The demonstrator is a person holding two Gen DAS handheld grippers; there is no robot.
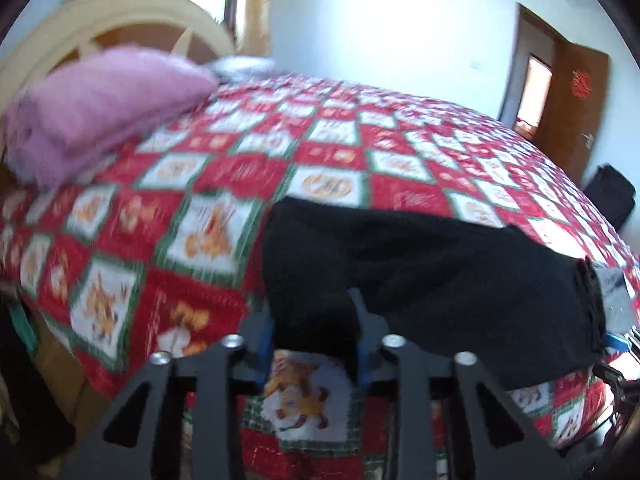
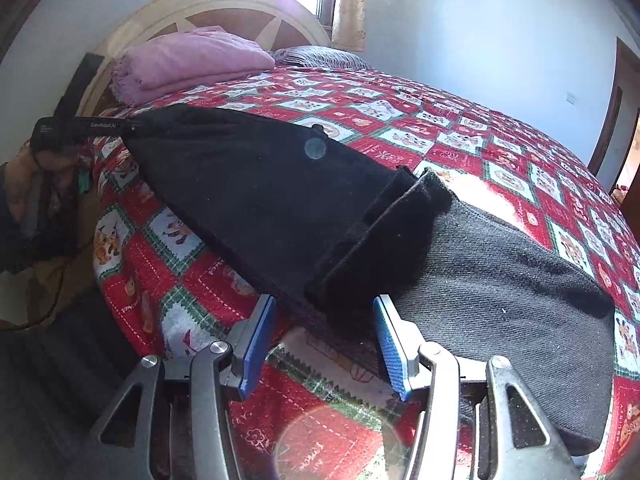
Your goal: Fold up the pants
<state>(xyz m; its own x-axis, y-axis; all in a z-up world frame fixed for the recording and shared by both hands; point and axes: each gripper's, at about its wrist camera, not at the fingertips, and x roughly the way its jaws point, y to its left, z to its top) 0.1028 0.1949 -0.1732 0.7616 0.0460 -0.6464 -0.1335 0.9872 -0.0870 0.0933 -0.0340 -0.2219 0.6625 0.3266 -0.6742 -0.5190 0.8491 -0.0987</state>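
Left gripper [image 1: 316, 344]: your blue-padded fingers [image 1: 266, 350] pinch a fold of the black knit pants [image 1: 420, 264], the cloth bunched between the pads and raised off the bedspread beneath. Right gripper [image 2: 324, 340]: your blue pads [image 2: 260, 344] stand spread on either side of the near hem of the same pants [image 2: 248, 200]; they straddle the cloth and do not press on it.

The pants lie across the near edge of the bed, on the red, white and green checked quilted bedspread [image 2: 460, 140]. In the right wrist view a thick rolled black band crosses the garment in the middle, with a greyer stretch of fabric [image 2: 500, 300] running on toward the right-hand edge of the bed. A folded pink blanket [image 2: 188, 60] rests well apart, at the headboard end, against the cream wooden headboard [image 2: 224, 0].

Handling, as a judgement: the fabric is soft, limp and light, so it will sag and drape from any single pinch and will not keep a line unaided. It looks fuzzy rather than slippery, so the pads should hold it. Take hold at the hems or at the thick band, both layers together, with your two grips set apart along one edge so that the fold carries over evenly.
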